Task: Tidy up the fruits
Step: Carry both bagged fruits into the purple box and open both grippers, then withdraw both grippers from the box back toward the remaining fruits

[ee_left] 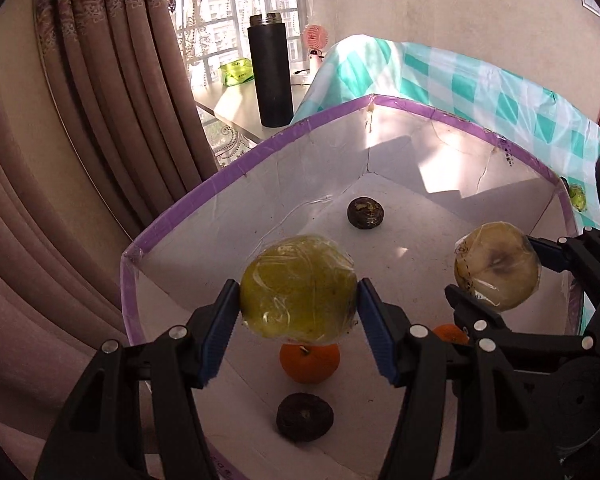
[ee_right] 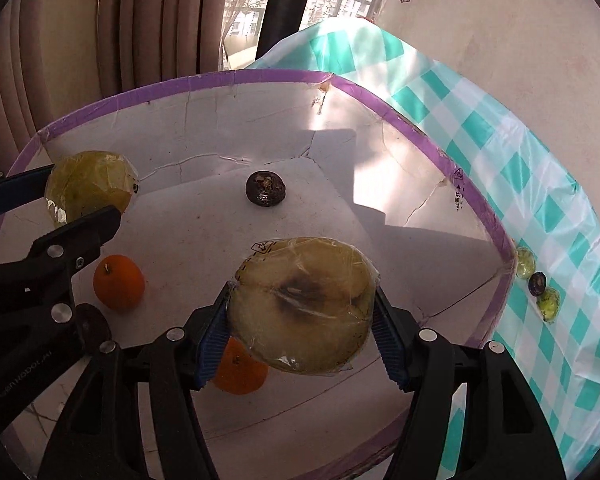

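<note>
Over the purple-rimmed box (ee_left: 172, 216) I've got both grippers loaded: left gripper (ee_left: 298, 300) clamped on the wrapped green fruit (ee_left: 298, 292), right gripper (ee_right: 302, 312) barely pinching the wrapped yellowish fruit (ee_right: 302, 304). Slick film could slip, dropping fruit onto the oranges (ee_right: 118, 282) below.

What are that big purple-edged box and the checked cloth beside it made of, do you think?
The box looks like white cardboard: matte walls with creases and cracks, its rim bound in glossy purple tape. The checked cloth seems to be thin plastic sheeting rather than fabric: it shines in the sun and lies in stiff, crinkled folds. Neither can be told for certain from looks alone.
</note>
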Available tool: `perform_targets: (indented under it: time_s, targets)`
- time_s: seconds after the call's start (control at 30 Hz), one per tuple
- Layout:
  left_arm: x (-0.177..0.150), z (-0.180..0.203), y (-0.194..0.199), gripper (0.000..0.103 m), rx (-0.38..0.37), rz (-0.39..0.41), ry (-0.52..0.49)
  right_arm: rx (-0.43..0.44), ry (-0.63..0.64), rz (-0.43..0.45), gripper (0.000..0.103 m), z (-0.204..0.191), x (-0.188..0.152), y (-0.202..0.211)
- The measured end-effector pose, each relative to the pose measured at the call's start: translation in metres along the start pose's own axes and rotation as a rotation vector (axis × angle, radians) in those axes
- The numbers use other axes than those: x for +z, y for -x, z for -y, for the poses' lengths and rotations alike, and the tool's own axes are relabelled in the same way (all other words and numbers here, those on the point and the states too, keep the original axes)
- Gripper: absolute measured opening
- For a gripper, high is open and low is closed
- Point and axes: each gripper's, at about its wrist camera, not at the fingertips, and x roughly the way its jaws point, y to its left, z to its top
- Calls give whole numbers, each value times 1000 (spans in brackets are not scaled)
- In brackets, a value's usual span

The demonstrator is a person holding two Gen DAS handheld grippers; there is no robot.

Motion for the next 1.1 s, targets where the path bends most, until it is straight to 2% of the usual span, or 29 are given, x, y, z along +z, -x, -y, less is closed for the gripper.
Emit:
perform_targets:
  time_s: [0.13, 0.2, 0.23, 0.37, 0.47, 0.53, 0.7, 0.8, 0.97, 1.03, 1.1]
  targets:
    - [-4, 3, -2, 61, 6, -5, -4, -11, 14, 17, 73, -3, -4, 1]
    - [-3, 3, 1, 71, 8, 10, 4, -26, 45, 29, 74, -7, -6, 1]
    - [-2, 3, 2, 80, 13, 17, 10, -24, 50, 39, 75, -7, -7, 1]
    - [-2, 3, 6, 86, 30, 44, 27, -10, 39, 63, 76, -5, -8, 4]
    - [-2, 5, 11, 97, 65, 77, 26, -4, 32, 96, 78, -6, -10, 8]
    - [-2, 8, 14, 100, 94, 94, 14, 5, 25, 119, 79, -5, -11, 10]
    - [0, 17, 22, 101, 201, 116, -3, 34, -8, 222, 79, -1, -17, 27]
    - [1, 22, 48, 101, 213, 209, 12, 53, -57, 309, 82, 11, -22, 45]
    - [0, 56, 105, 101, 217, 461, -11, 47, -196, 440, 86, 58, -40, 75]
    - [-5, 78, 119, 101, 171, 534, -49, 34, -277, 483, 86, 84, -53, 85]
    - [-12, 104, 127, 101, 111, 560, -103, 19, -360, 500, 86, 112, -69, 90]
